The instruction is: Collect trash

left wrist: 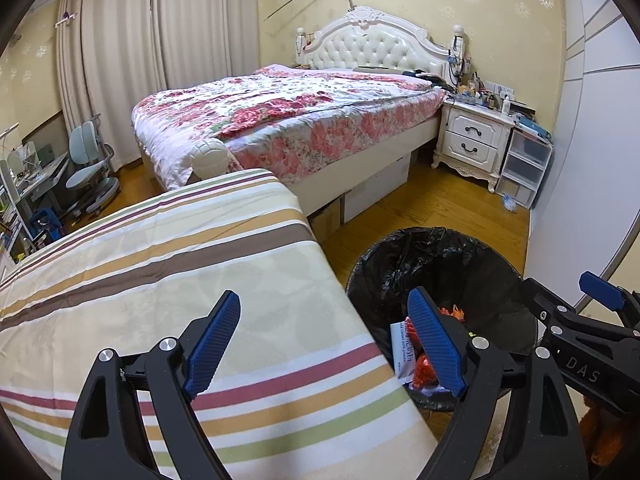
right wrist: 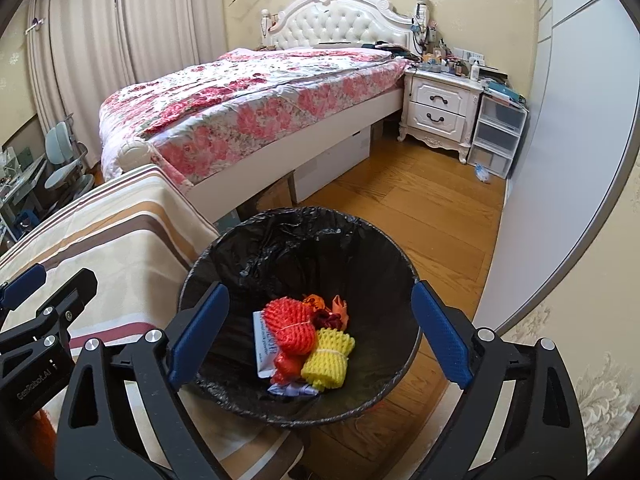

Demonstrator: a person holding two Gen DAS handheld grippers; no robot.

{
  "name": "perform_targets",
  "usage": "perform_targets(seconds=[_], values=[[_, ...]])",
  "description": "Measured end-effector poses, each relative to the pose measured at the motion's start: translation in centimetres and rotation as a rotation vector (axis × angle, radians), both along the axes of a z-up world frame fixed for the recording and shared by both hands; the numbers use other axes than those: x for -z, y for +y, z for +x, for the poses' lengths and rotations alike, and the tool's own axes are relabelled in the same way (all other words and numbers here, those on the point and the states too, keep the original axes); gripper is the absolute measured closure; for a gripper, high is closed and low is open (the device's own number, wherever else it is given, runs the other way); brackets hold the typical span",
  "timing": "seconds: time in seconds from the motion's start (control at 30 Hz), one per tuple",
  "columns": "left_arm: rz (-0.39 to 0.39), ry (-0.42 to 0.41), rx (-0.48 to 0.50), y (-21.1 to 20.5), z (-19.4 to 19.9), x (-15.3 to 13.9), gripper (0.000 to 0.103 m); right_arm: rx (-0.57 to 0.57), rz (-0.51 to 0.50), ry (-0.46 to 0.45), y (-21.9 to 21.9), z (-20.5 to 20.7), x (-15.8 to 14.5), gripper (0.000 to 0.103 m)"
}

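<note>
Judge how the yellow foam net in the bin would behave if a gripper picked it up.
The yellow foam net looks like open mesh foam, so it is probably very light and would squash between the pads. A band pinches its middle, so it should lift as one bundle. Lying loose on other trash in the bin, it may shift when nudged.

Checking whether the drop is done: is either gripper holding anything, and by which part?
Nothing is held. The left gripper and right gripper are open and empty; the trash lies in the bin.
</note>
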State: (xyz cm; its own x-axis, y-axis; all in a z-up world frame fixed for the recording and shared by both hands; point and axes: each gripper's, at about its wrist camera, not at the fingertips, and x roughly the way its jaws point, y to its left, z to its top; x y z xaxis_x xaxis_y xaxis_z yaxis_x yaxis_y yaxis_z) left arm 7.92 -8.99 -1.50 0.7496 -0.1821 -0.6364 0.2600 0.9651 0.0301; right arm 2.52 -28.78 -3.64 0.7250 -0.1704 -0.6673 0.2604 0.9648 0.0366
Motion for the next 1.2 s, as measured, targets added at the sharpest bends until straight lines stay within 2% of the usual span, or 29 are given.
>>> perform_targets(seconds=[0.37, 0.67, 1.2], values=[[-0.005, -0.032, -0.036, 3.0, -3.4, -1.0, 0.018, -0.041, -0.028, -0.03, 3.4, -3.0, -1.4, 0.008], [-0.04, -0.058, -0.065, 5.3, -5.7, -2.1, 0.018, -0.064, -0.041, -0.06, 5.3, -5.3, -2.3, 0.008], [-0.059, -0.076, -0.074, 6.7, -7.7, -2.5, 0.018, -0.062, -0.068, -0.105, 6.2, -8.2, -3.7, 0.008]])
